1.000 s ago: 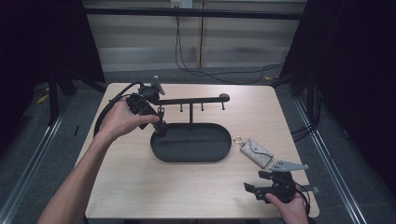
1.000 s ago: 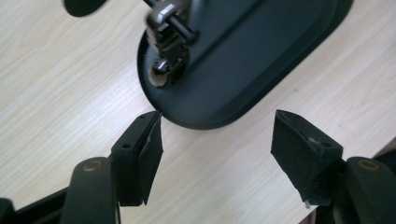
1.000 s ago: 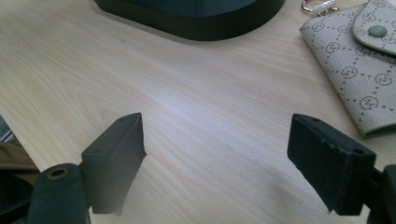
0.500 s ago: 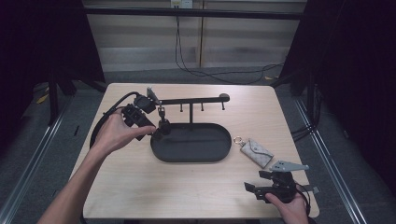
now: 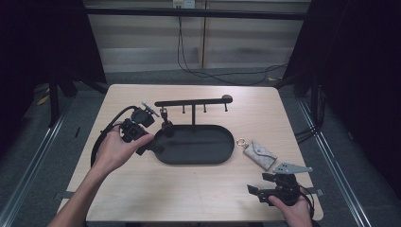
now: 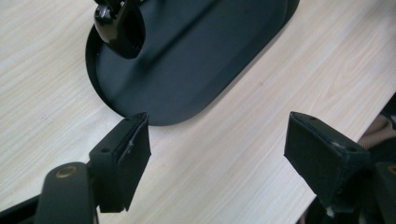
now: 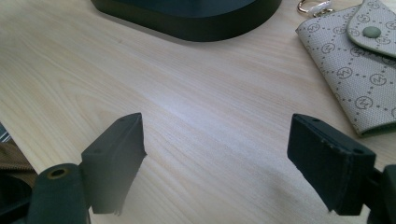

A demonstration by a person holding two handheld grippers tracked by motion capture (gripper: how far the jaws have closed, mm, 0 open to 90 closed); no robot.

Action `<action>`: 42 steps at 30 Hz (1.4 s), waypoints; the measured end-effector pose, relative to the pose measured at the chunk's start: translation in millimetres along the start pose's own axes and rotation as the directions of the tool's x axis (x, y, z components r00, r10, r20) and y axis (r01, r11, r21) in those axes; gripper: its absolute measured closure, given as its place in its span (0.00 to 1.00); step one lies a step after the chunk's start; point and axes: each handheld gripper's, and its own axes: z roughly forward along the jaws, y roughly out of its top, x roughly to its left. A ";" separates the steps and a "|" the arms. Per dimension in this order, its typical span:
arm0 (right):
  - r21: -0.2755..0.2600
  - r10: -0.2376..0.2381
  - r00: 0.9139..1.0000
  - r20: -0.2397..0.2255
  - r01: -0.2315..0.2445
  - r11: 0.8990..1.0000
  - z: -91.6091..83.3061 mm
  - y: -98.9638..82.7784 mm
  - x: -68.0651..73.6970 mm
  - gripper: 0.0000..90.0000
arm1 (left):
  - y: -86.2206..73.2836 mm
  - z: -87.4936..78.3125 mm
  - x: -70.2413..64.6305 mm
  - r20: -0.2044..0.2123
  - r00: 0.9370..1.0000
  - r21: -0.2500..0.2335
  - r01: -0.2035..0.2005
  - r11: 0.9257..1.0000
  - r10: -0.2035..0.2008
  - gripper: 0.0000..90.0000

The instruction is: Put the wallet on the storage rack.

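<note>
your left gripper (image 5: 150,144) has just been opening and stands released with nothing between its jaws, at the left end of the tray (image 5: 208,158), so ease it back clear of the black fob (image 5: 166,128) hanging from the left hook of the rack (image 5: 191,101). your right gripper (image 5: 259,191), near right, is open and empty; approach the pouch (image 5: 259,153) right of the tray low, and grip its body, not the ring.

A light wooden table (image 5: 189,198) stood on a grey floor (image 5: 33,156). Near its right front lay a small grey patterned pouch (image 5: 259,154) with a snap flap and a gold ring (image 5: 241,141). Black cables (image 5: 213,75) trailed across the floor behind it, below a pale panelled wall (image 5: 142,42)
</note>
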 end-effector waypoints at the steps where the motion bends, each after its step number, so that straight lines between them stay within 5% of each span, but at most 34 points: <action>1: 0.000 0.000 1.000 0.000 0.000 1.000 0.1 0.0 -0.1 0.21 | -2.9 0.6 0.2 -0.001 1.000 -0.014 -0.003 1.000 0.003 0.23; 13: -0.004 0.006 1.000 0.002 -0.006 1.000 0.2 0.1 -0.2 0.21 | -39.2 11.1 2.0 0.014 1.000 -0.106 0.001 0.994 0.001 0.19; 19: -0.002 0.007 1.000 0.004 -0.007 1.000 0.2 0.0 -0.8 0.21 | -60.7 18.8 2.8 0.064 0.997 -0.122 -0.036 0.992 0.044 0.19; 26: -0.002 0.007 1.000 0.007 -0.007 1.000 0.3 0.1 -0.6 0.21 | -83.9 24.2 7.7 0.086 0.996 -0.143 -0.015 0.990 0.028 0.19; 30: -0.003 0.006 1.000 0.007 -0.006 1.000 0.4 0.1 -0.9 0.21 | -99.1 26.9 7.6 0.101 0.995 -0.216 0.019 0.976 0.003 0.19; 35: -0.001 0.009 1.000 0.008 -0.009 1.000 1.0 0.2 -1.0 0.21 | -110.8 38.4 8.8 0.113 0.993 -0.200 0.044 0.979 -0.022 0.19; 39: -0.002 0.011 1.000 0.009 -0.011 1.000 1.0 0.3 -1.1 0.21 | -119.9 46.5 10.4 0.120 0.991 -0.212 0.080 0.974 -0.056 0.19; 42: -0.001 0.018 1.000 0.009 -0.018 1.000 1.2 0.5 -1.7 0.21 | -126.8 48.8 6.7 0.109 0.994 -0.213 0.055 0.975 -0.033 0.19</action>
